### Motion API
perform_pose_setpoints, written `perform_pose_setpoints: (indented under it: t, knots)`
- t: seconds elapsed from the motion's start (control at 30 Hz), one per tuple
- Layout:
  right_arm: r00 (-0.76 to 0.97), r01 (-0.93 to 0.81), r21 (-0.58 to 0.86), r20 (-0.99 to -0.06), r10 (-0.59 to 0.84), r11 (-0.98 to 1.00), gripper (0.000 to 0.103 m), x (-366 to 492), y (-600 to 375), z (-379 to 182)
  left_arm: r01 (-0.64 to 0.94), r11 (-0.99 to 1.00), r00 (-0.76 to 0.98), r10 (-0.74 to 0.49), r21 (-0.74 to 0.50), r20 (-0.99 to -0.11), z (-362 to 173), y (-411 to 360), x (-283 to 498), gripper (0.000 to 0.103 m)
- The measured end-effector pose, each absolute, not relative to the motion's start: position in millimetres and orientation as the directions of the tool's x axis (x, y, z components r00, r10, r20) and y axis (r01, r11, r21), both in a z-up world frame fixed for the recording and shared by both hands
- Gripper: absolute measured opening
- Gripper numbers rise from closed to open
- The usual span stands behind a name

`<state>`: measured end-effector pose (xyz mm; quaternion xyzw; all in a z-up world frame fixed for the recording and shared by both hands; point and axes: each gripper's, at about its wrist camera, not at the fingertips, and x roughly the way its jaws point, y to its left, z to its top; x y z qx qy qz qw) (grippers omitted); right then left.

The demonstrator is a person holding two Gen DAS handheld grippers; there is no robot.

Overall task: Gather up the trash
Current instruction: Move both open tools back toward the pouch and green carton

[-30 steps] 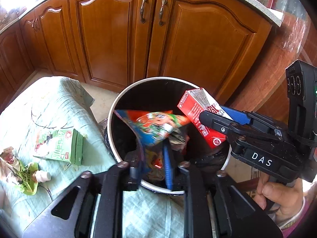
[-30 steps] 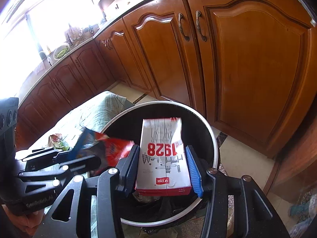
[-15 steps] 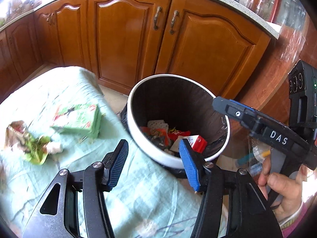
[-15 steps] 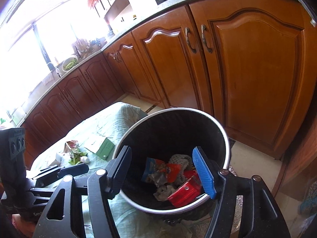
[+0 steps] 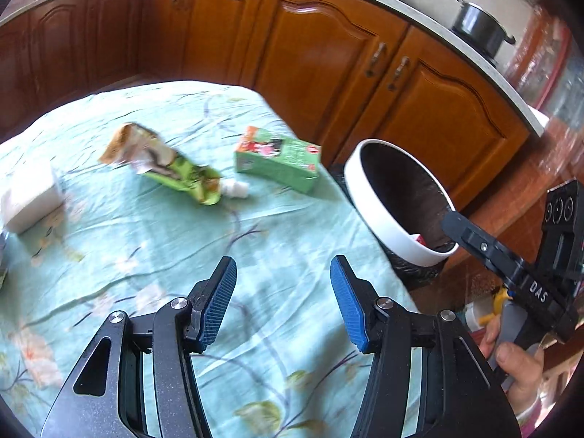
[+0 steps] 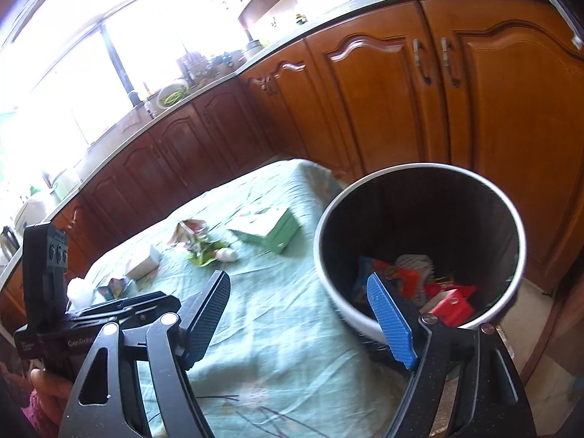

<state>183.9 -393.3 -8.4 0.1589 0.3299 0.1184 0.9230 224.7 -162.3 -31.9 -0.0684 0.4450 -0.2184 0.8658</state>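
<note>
My left gripper (image 5: 283, 303) is open and empty above the pale green tablecloth (image 5: 255, 255). Ahead on the cloth lie a green carton (image 5: 279, 158), a crumpled green pouch with a white cap (image 5: 182, 179) and a white box (image 5: 29, 197). My right gripper (image 6: 299, 321) is open and empty at the table's right edge, beside the white-rimmed bin (image 6: 419, 248). The bin also shows in the left wrist view (image 5: 387, 211). A red carton (image 6: 450, 301) and a colourful wrapper (image 6: 387, 273) lie inside it. The carton (image 6: 270, 228) and pouch (image 6: 204, 248) also show in the right wrist view.
Brown wooden cabinets (image 5: 328, 54) run behind the table and the bin. The right gripper's body (image 5: 511, 277) shows at the right of the left wrist view. More small trash (image 6: 116, 286) lies near the table's left end. A pot (image 5: 478, 25) stands on the counter.
Both grippers opened and dropped the wrapper and the red carton into the bin. Both have since pulled back and swung left over the table.
</note>
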Motion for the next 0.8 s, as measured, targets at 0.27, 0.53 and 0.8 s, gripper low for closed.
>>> perform_pose_setpoints:
  t: [0.27,0.53,0.8]
  knots:
    - [0.708,-0.235,0.303,-0.597,0.377,0.923,0.081,200,-350,-12,0.212,0.911,0.523,-0.412,-0.355,-0.746,-41,-111,232,0.054]
    - [0.672,-0.312,0.232,-0.632,0.386,0.921,0.081,219,-331,-13,0.163,0.909,0.513,-0.411,-0.384,-0.754,-46,-100,247,0.054]
    - [0.644,-0.333,0.193,-0.668,0.372,0.923,0.081,250,-330,-17,0.103,0.896,0.505,-0.421,-0.432,-0.753,-48,-91,267,0.054]
